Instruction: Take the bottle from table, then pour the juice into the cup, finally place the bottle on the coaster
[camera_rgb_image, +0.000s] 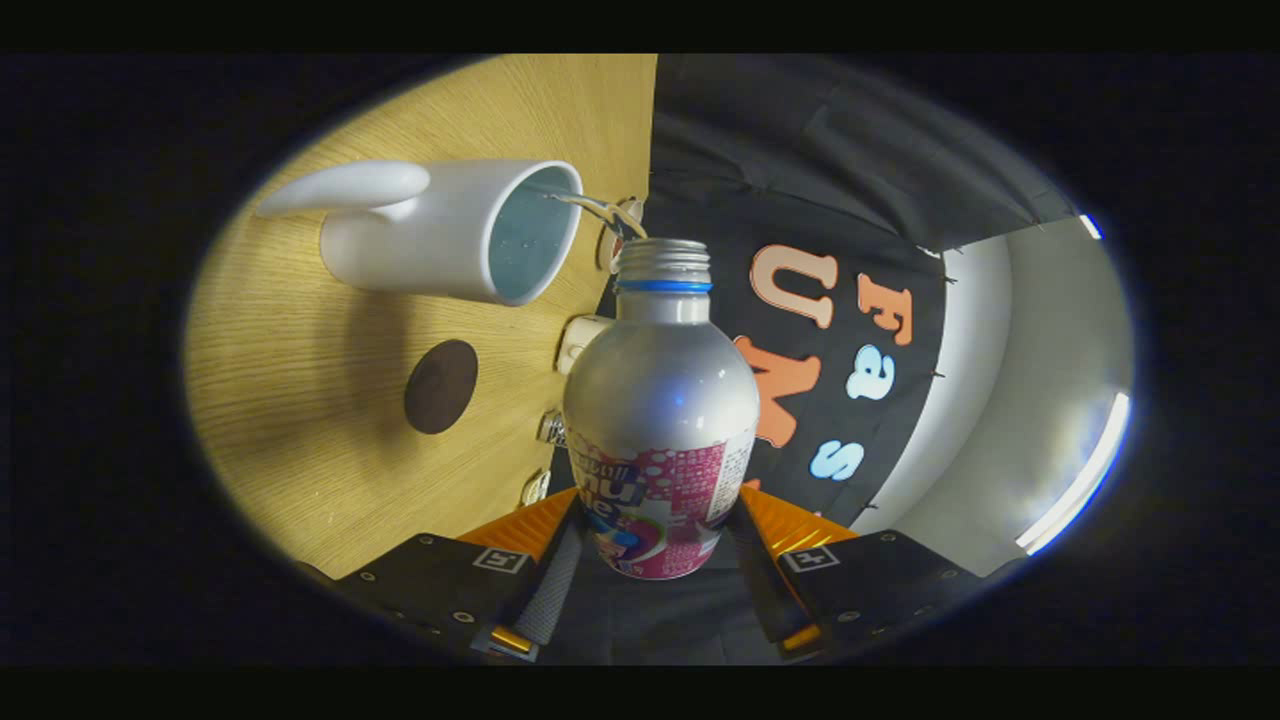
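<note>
My gripper (655, 540) is shut on a silver bottle (660, 380) with a pink label and a blue neck ring, both fingers pressing its lower body. The view is rolled sideways, so the bottle is tipped toward a white cup (450, 235) with a long handle that stands on the wooden table (330, 450). The bottle's open mouth sits right by the cup's rim, and a thin stream of liquid (600, 210) runs from it into the cup. A dark round coaster (441, 386) lies on the table between the cup and my fingers.
The table's back edge meets the black cloth wall just beyond the bottle. Small white and metal fittings (580, 340) line that edge. A pale wall and a bright light strip (1080, 480) lie past the cloth.
</note>
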